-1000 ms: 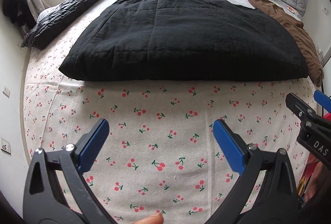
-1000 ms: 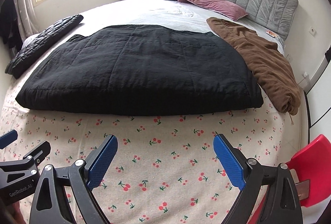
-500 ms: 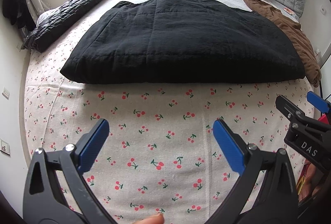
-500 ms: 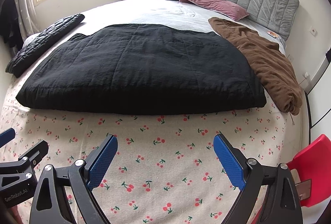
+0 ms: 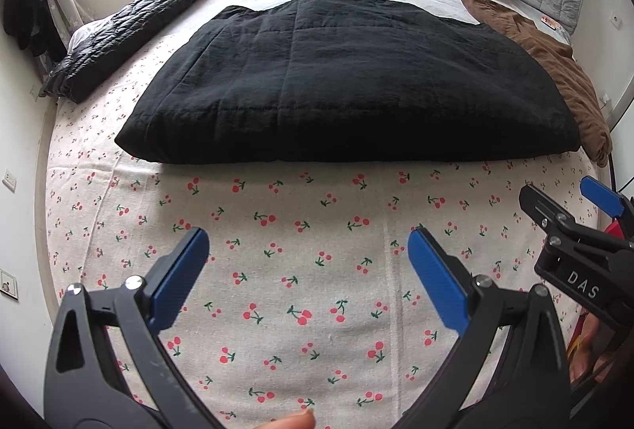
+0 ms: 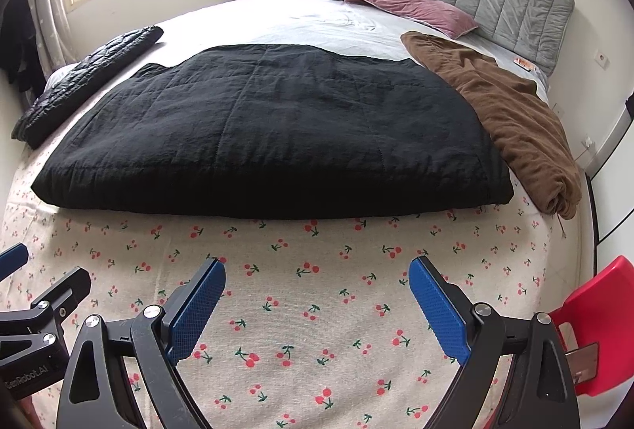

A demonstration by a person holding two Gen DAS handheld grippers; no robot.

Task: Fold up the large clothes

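Two grippers, both spread wide and empty, hover side by side above the cherry-print sheet point(image 5: 301, 270) at the foot of the bed.

- Left gripper point(image 5: 308, 262): jaws far apart, nothing between them, only the sheet below.
- Right gripper point(image 6: 317, 290): same, wide open, holding nothing. Its nose shows at the right edge of the left view.
- Black quilted coat point(image 6: 269, 127): lies flat mid-bed, straight ahead of both grippers and well apart from them. Long axis runs across the bed, left to right, so its thick near edge faces the grippers broadside. Looks already doubled over once, judging by the plump fold line.
- Near-left corner of the coat falls ahead of the left gripper, near-right corner ahead of the right; neither arm looks clearly nearer.
- Brown garment point(image 6: 511, 115): heaped along the coat's right side, touching or overlapping its far right edge.
- Puffer jacket point(image 5: 130, 32): folded, along the left edge of the bed, apart from the coat.
- Red chair point(image 6: 594, 322): beside the bed, at right.

Judgement: the next move is a forward reach, one gripper to each near corner.
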